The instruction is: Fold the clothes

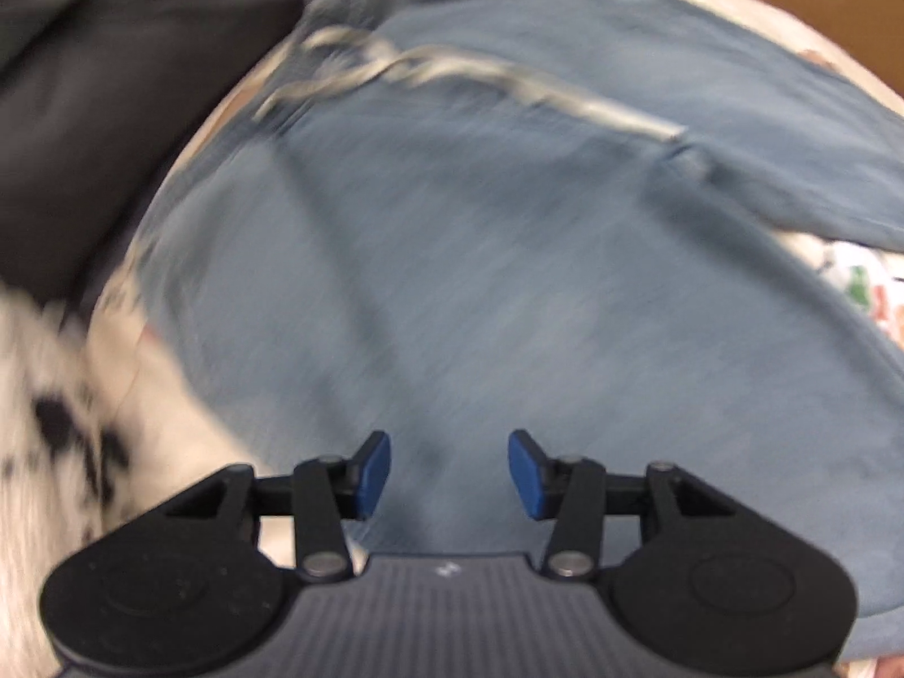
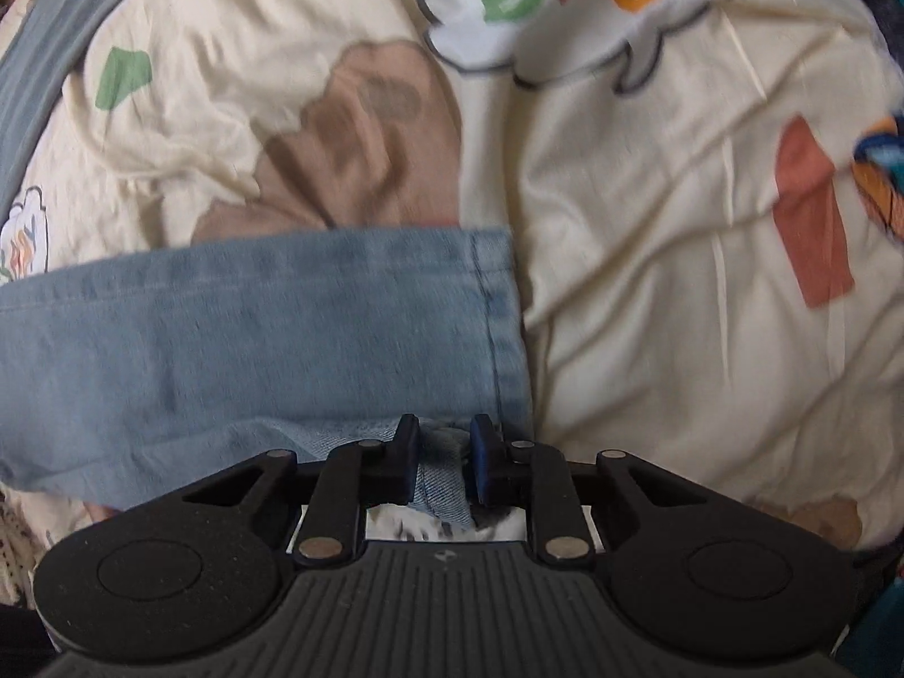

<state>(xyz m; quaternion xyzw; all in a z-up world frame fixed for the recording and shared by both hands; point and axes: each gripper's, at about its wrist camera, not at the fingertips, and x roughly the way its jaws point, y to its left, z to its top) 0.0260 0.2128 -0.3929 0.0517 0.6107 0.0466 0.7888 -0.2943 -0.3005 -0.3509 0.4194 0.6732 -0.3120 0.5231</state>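
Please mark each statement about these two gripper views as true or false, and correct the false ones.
1. The right gripper has denim between its fingers. True.
2. The left gripper holds the jeans. False: its jaws stand apart, empty, above the denim.
3. The sheet under the jeans is plain white. False: it is cream with cartoon prints and the word BABY.
4. The hemmed leg end lies on the sheet. True.

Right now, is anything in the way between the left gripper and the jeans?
Nothing visible. The left gripper hangs open right above the jeans, with only bare denim between and beyond its fingers.
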